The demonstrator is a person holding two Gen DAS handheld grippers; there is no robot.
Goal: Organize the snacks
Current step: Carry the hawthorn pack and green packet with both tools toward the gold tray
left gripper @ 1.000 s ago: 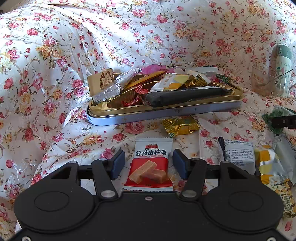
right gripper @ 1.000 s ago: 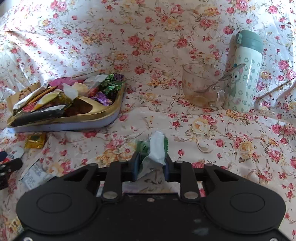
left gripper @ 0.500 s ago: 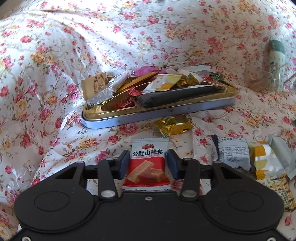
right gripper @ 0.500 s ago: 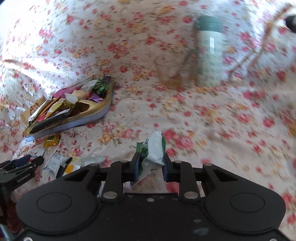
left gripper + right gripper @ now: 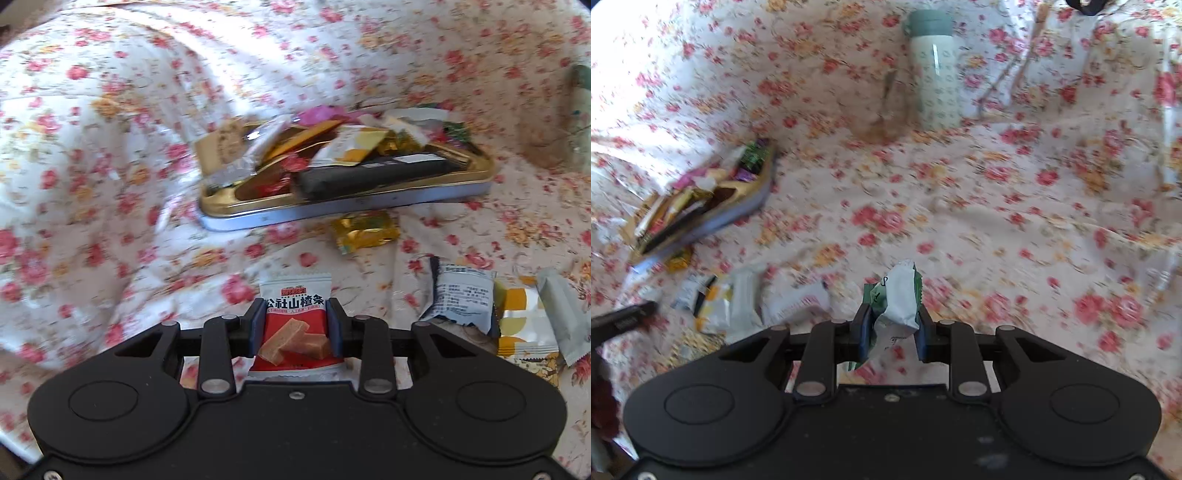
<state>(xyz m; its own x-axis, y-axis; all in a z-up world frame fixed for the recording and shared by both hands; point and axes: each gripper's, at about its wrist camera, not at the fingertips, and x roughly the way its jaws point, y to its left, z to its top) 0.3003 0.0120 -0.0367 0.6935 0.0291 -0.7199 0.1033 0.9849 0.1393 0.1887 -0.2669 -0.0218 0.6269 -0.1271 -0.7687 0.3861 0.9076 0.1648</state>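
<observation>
Lying beyond the left gripper (image 5: 295,325) is a shallow gold tray (image 5: 354,210) with a pale blue wall, heaped with wrapped snacks, among them a long black bar (image 5: 373,175) along its near side. A gold foil sweet (image 5: 365,229) sits on the cloth just in front of the tray wall, between the tray and the gripper. To the right of the gripper lie a grey-white packet (image 5: 461,299), a yellow-and-white packet (image 5: 524,325) partly under it, and a pale green packet (image 5: 561,314) at the edge. The left gripper's jaws are closing on a red-and-white hawthorn snack packet (image 5: 293,328), and the pads touch both its sides. The right gripper (image 5: 892,325) is closed tight on a crumpled green-and-white wrapper (image 5: 897,299), which stands up between the fingers. In the right wrist view the tray (image 5: 738,218) is far to the left and looks tilted and blurred; loose packets (image 5: 731,302) lie near it. Farther back stand a pale green patterned bottle (image 5: 934,74) with a darker lid and, beside it, a clear glass cup (image 5: 882,110), blurred. Everything rests on a white cloth (image 5: 997,206) with red and yellow roses, wrinkled and folded, in bright light at the upper left.
</observation>
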